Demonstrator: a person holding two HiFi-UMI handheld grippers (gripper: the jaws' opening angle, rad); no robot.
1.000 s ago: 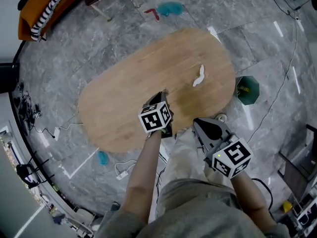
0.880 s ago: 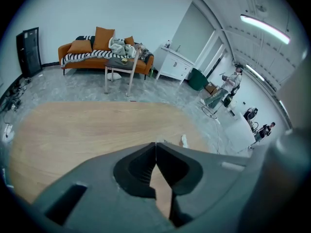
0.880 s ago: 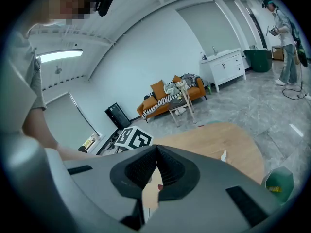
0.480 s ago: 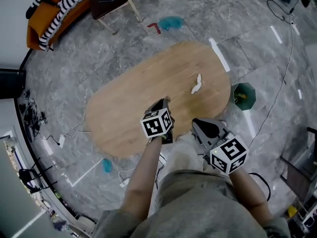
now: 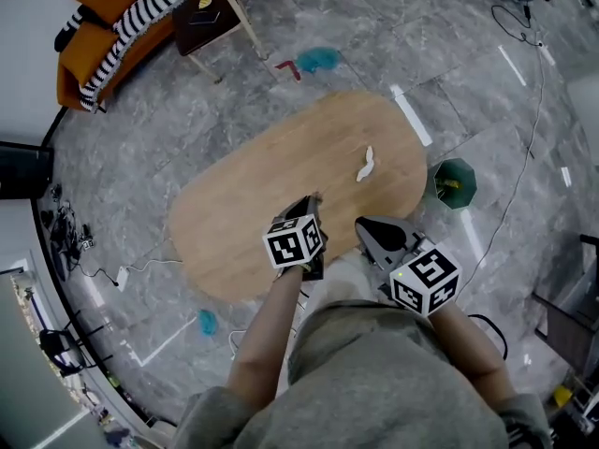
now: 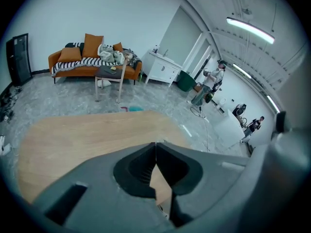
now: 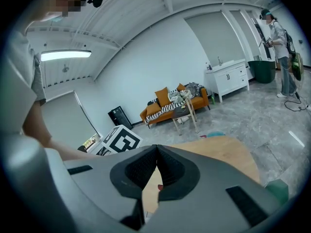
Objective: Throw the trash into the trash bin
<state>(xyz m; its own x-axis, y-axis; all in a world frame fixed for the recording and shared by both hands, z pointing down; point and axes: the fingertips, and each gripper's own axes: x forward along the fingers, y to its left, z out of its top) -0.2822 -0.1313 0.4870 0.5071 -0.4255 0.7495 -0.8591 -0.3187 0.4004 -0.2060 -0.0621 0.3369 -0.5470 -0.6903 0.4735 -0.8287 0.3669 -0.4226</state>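
head view: a white scrap of trash (image 5: 364, 165) lies on the oval desk (image 5: 243, 213), at the end nearest the green trash bin (image 5: 452, 183) on the floor; the left tool (image 5: 312, 200) and right tool (image 5: 361, 224) hover by the near edge. left gripper view: jaws clenched together, nothing between them. right gripper view: jaws likewise clenched and empty.

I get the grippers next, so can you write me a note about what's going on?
Left gripper: shut, empty, over the table near its front edge.
Right gripper: shut, empty, beside it.
Trash: a white crumpled scrap on the table, toward its right end, untouched.
Trash bin: green, on the floor just past that end.
Done: nothing yet.
Left: grab the scrap, drop it in the bin.
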